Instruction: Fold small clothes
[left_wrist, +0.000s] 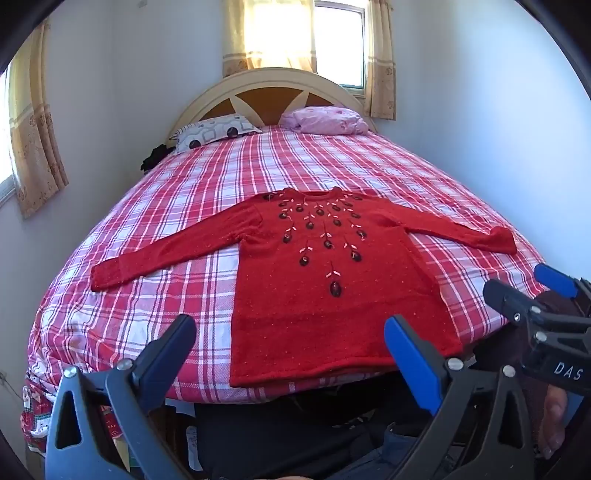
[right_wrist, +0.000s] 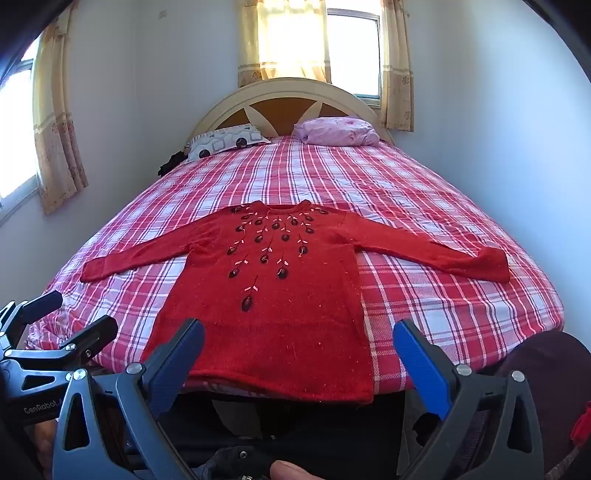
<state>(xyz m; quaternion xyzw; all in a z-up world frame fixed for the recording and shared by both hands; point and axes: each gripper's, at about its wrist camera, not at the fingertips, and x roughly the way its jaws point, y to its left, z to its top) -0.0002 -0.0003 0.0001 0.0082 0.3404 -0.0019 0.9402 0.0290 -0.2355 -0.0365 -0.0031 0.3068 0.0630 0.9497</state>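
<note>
A red knitted sweater with dark bead and ribbon trim lies flat, face up, on the plaid bedspread, both sleeves spread out sideways and its hem at the bed's near edge. My left gripper hovers just short of the hem, open wide, nothing between its fingers. The right gripper shows at the right edge of that view. In the right wrist view the same sweater lies ahead, and my right gripper is open and empty above the hem. The left gripper appears at the left edge there.
Two pillows, a patterned one and a pink one, rest against the cream headboard. White walls stand close on both sides of the bed. Curtained windows sit behind and to the left. A dark garment lies by the left pillow.
</note>
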